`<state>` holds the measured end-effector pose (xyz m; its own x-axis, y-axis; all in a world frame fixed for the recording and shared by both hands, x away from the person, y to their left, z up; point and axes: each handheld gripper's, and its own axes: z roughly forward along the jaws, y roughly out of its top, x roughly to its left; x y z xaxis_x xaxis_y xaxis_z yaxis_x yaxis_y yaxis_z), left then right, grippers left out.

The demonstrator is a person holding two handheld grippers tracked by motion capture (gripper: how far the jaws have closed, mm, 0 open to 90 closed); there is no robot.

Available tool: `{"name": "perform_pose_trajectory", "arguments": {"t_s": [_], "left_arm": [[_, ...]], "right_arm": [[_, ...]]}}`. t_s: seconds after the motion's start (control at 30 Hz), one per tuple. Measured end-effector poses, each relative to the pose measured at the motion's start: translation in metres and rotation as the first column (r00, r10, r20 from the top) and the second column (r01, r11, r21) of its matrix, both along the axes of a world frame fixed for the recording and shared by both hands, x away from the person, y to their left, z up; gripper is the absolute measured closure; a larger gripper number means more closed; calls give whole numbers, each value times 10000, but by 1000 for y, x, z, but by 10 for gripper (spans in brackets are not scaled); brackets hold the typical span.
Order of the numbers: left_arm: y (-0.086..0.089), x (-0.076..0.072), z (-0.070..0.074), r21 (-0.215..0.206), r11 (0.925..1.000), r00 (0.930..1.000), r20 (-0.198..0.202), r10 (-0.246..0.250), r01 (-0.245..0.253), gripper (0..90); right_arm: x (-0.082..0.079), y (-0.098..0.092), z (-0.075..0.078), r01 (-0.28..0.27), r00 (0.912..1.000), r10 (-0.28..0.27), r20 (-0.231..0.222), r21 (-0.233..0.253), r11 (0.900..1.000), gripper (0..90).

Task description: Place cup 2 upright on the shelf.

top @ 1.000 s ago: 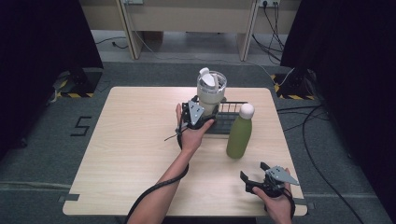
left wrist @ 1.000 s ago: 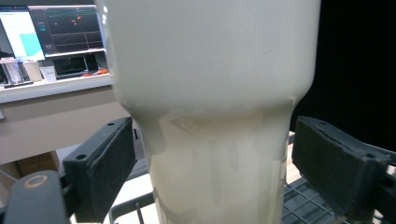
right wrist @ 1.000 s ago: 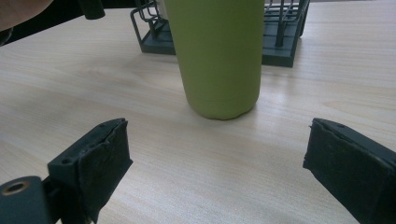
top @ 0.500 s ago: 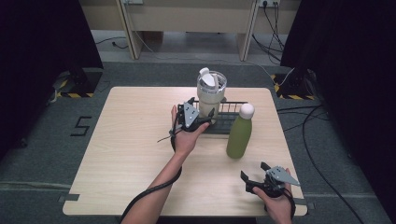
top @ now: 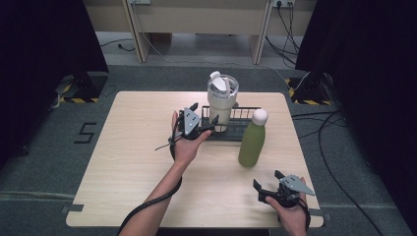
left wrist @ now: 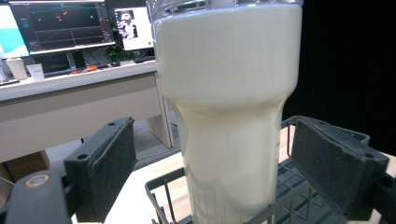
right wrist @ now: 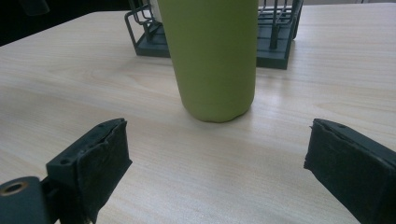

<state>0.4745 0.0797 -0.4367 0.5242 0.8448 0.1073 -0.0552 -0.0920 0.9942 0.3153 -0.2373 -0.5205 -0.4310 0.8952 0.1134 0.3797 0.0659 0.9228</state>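
Looking down from the high view, I hold my left gripper [top: 205, 123] at the left end of the dark wire rack [top: 246, 129], its jaws spread and reaching toward the cream tumbler [top: 221, 102] that stands upright in the rack. The green bottle [top: 253, 139], capped in white, stands upright on the wooden table [top: 123, 157] just in front of the rack's right part. My right gripper [top: 268, 188] rests low near the table's front right edge, jaws spread, well apart from the bottle.

Left gripper view: the tumbler [left wrist: 229, 107] rises between my two black pads [left wrist: 108, 168], which stand wide on either side with a gap to the cup wall on each side; I see no contact. The tumbler's base sits inside the rack [left wrist: 289, 196]. Beyond it stand a desk and monitors [left wrist: 60, 28].

Right gripper view: my jaws are spread, pads [right wrist: 100, 156] far apart, holding nothing. The bottle [right wrist: 214, 60] stands on the table [right wrist: 93, 84] ahead, between the lines of the jaws but clear of them, with the rack [right wrist: 275, 46] right behind it.
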Motion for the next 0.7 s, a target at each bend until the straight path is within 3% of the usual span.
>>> {"name": "perform_pose_trajectory", "arguments": {"t_s": [0.23,0.3,0.43,0.5,0.7], "left_arm": [[5,-1,5,-17,9994,9992,-216,-341,340,133],[7,-1,8,125,9991,9992,-71,-397,398,133],[12,-4,11,143,9987,9986,-167,-493,496,133],[17,-5,11,191,9983,9982,-233,-545,550,133],[32,-10,12,221,9984,9985,-187,-520,524,133]], "right_arm": [[0,1,0,13,9999,-11,145,-72,10000,60],[1,1,0,36,9998,-36,187,-15,10000,59],[1,0,0,89,9997,-88,239,0,10000,68],[0,0,1,252,9985,-238,487,-286,9993,85],[1,1,10,485,9955,-466,822,-210,9986,90]]}}
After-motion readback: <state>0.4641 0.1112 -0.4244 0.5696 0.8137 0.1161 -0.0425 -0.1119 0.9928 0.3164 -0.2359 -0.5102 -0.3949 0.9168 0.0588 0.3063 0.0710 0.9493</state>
